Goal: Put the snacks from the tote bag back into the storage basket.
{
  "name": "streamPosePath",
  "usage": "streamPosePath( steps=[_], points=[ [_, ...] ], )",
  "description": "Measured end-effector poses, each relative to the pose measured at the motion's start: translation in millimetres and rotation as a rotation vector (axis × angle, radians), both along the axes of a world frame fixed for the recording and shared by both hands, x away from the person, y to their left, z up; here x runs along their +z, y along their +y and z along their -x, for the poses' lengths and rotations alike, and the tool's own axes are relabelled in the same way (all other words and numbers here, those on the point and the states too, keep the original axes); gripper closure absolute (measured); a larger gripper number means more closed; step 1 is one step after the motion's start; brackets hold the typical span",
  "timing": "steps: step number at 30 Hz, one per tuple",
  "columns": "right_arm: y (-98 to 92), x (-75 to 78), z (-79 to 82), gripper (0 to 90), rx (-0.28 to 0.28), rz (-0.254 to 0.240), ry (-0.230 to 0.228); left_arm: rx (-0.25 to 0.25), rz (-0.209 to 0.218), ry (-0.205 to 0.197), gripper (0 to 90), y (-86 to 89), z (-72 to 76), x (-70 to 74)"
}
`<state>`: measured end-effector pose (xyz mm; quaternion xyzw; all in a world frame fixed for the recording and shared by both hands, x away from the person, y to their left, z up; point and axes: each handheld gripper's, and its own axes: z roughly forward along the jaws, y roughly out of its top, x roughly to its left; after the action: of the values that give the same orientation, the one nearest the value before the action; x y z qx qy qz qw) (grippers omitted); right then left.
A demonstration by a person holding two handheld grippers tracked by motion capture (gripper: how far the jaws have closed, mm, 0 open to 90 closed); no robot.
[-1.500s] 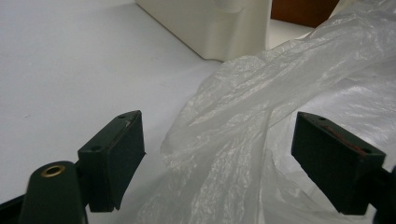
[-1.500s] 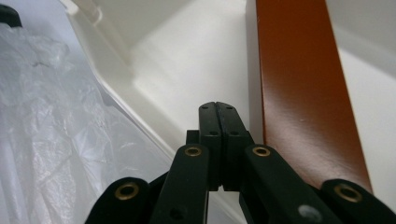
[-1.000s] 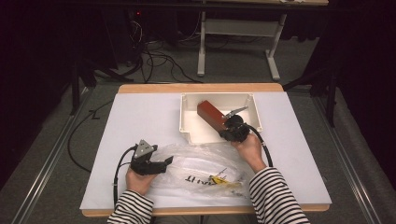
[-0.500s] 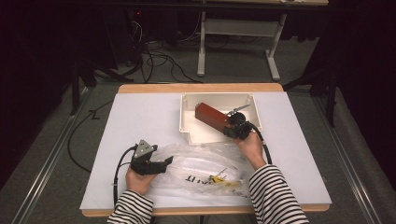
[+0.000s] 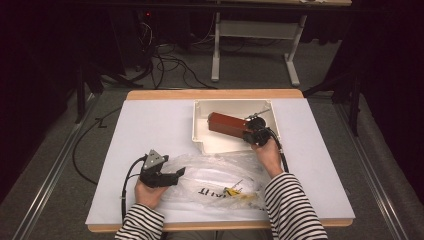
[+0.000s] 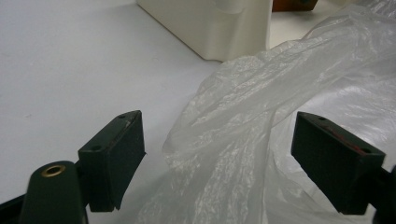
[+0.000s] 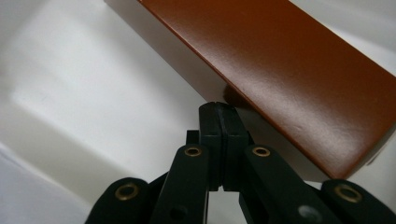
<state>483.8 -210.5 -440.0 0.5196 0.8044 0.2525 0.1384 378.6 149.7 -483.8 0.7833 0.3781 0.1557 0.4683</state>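
Sleeves: striped, entering at the bottom edge of the high view.
Plastic bag (image 5: 220,180): clear, crumpled, lying flat in the lower middle of the high view, on the white table (image 5: 150,130); printed lettering and a yellow patch show through it.
Left gripper (image 5: 172,176): lower left of centre in the high view, at the bag's left edge; jaws stand wide apart, with a fold of the bag (image 6: 233,140) between them, pads not pressing on it.
Right gripper (image 5: 250,134): right of centre, at the box's near end; jaws pressed together with nothing between them, tips right against the box's edge (image 7: 219,108).
Brown box (image 5: 227,126): long, lying tilted inside the tray.
Tray (image 5: 200,125): white, upper middle of the table, beyond the bag.
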Motion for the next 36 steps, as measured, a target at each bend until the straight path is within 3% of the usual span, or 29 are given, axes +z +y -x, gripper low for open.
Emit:
streamPosePath(
  steps=[7,11,19,25,36],
  points=[
    [-4.9,-0.8,-4.3,90.0,-0.056,0.027,-0.017,-0.001,0.003,0.001,17.9,0.1,-0.1,0.0],
    [-4.8,-0.9,-6.5,90.0,-0.072,0.025,-0.002,-0.002,0.001,0.001,17.9,0.1,0.1,0.0],
    [-4.0,4.2,0.3,90.0,-0.033,0.001,-0.047,-0.003,0.0,0.001,18.0,-0.1,0.1,0.1],
    [-5.8,6.9,4.2,88.6,-0.011,-0.008,-0.055,-0.002,-0.002,0.001,18.1,-0.4,0.0,-0.1],
    [-6.8,16.1,13.4,80.9,0.045,-0.033,-0.095,0.0,-0.005,0.003,18.0,-0.7,-0.2,-0.1]
  ],
)
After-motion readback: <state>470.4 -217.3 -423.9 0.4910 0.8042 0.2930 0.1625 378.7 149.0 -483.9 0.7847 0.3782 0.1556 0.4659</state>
